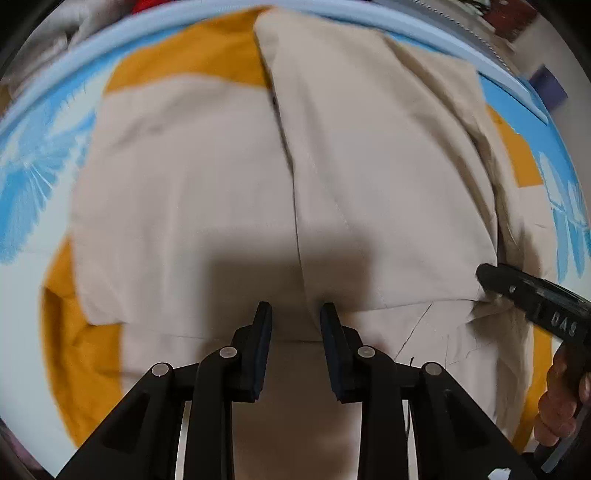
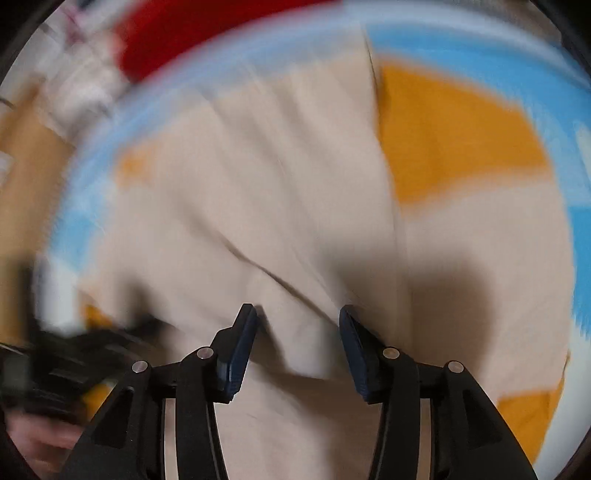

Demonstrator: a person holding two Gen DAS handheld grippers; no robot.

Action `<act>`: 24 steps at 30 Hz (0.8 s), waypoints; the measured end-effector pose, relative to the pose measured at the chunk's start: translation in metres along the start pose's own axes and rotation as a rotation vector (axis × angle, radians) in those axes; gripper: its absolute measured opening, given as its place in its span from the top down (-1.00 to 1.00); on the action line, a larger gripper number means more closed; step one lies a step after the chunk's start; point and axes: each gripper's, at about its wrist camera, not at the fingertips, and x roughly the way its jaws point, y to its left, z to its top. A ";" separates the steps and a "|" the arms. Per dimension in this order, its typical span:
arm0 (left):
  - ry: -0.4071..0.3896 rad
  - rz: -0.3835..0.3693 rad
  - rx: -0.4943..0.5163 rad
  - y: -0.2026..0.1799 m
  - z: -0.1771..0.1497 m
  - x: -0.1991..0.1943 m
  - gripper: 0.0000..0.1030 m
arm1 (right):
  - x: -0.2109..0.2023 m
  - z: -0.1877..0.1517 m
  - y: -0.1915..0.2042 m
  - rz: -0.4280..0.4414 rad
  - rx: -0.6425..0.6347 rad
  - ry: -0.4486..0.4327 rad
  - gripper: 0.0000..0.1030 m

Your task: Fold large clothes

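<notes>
A large beige garment [image 1: 229, 192] lies spread on the bed, with one panel folded over along a middle seam. It also fills the blurred right wrist view [image 2: 295, 192]. My left gripper [image 1: 295, 314] hovers over its near edge, jaws apart with nothing between them. My right gripper [image 2: 297, 317] is open over a raised fold of the same cloth. In the left wrist view the right gripper [image 1: 491, 277] sits at the garment's right edge, touching bunched cloth.
The garment lies on an orange cloth [image 1: 192, 59] over a blue and white patterned sheet [image 1: 33, 173]. A pale blue bed rim [image 1: 74, 48] curves behind. A red item [image 2: 207, 33] and clutter lie beyond the rim.
</notes>
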 end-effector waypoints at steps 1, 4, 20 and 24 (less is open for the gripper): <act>-0.039 0.017 0.020 -0.002 0.000 -0.010 0.51 | -0.004 -0.003 -0.005 0.013 0.042 -0.020 0.19; -0.104 0.044 0.042 -0.002 -0.003 -0.032 0.51 | -0.041 -0.001 0.010 -0.010 -0.008 -0.119 0.19; -0.320 -0.004 0.030 0.000 -0.080 -0.125 0.59 | -0.229 -0.097 0.017 -0.055 -0.094 -0.631 0.16; -0.393 -0.027 0.083 0.008 -0.102 -0.161 0.79 | -0.277 -0.136 0.006 -0.062 -0.151 -0.732 0.77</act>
